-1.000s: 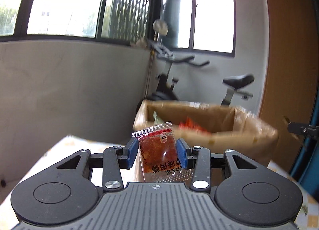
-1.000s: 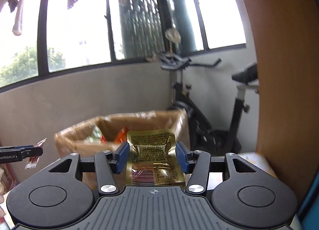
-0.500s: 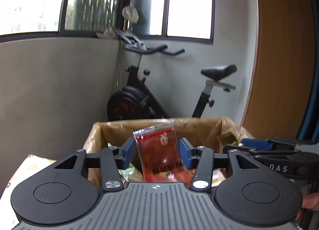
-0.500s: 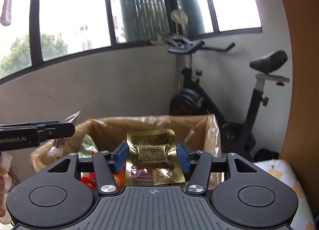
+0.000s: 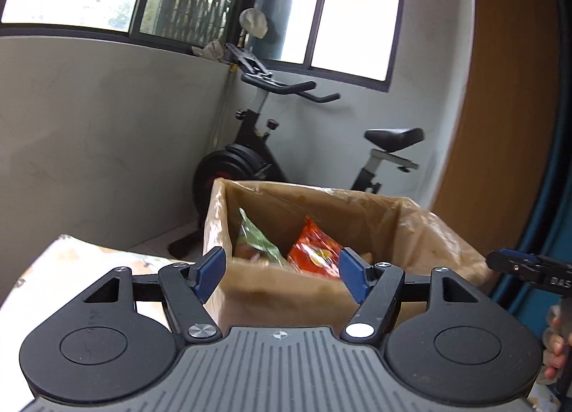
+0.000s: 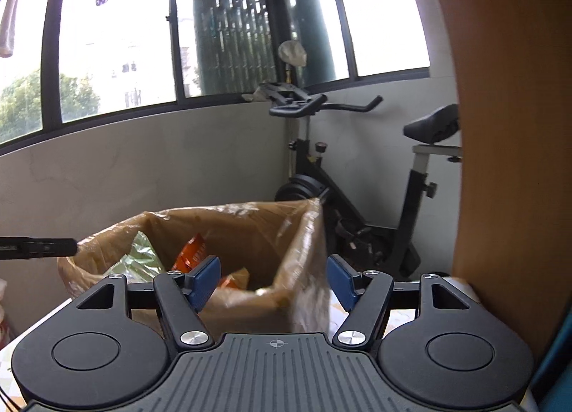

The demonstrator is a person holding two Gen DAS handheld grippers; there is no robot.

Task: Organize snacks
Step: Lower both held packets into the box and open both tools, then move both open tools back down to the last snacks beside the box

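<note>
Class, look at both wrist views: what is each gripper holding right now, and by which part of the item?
Nothing is held. The left gripper and right gripper both stand open and empty in front of the cardboard box of snacks.

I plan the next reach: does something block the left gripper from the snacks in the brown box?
Nothing visible does. The left gripper is open before the plastic-lined brown cardboard box, whose top is open, showing the orange snack bag inside.

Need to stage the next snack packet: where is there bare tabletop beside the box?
Bare tabletop lies left of the cardboard box, and a strip between box and wooden panel. Inside, the orange packet and green packet crowd it.
</note>
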